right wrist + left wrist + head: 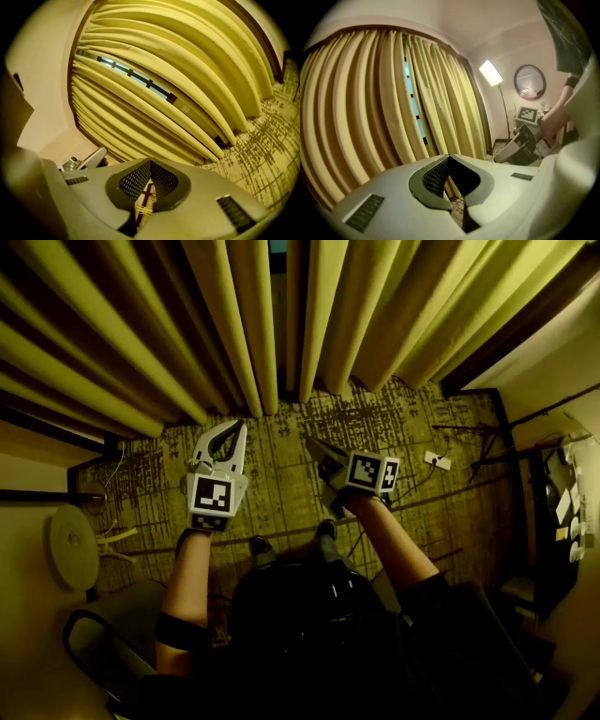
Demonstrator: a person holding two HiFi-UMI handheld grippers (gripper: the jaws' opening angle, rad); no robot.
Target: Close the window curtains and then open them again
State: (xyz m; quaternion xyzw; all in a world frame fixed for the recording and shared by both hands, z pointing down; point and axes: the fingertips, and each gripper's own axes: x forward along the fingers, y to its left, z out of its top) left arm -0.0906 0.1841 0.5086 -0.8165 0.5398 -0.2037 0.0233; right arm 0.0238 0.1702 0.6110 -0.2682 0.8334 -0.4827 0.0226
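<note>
The left claw (239, 427) and right claw (311, 442), both clenched empty, point at the curtains (234, 324) just ahead.

- Two yellow curtains: a left curtain (141, 334), a right curtain (403, 306).
- Two tools: the left tool (239, 427), the right tool (311, 442).
- One floor lamp (491, 73).
- One round wall mirror (529, 82).

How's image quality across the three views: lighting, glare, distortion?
Head view: dim, yellow cast; curtains lit, the person's lower body nearly black. Left gripper view: heavy fisheye bows the folds, lamp blown out. Right gripper view: same fisheye, dark corners, bright window gap. No obvious motion blur.
</note>
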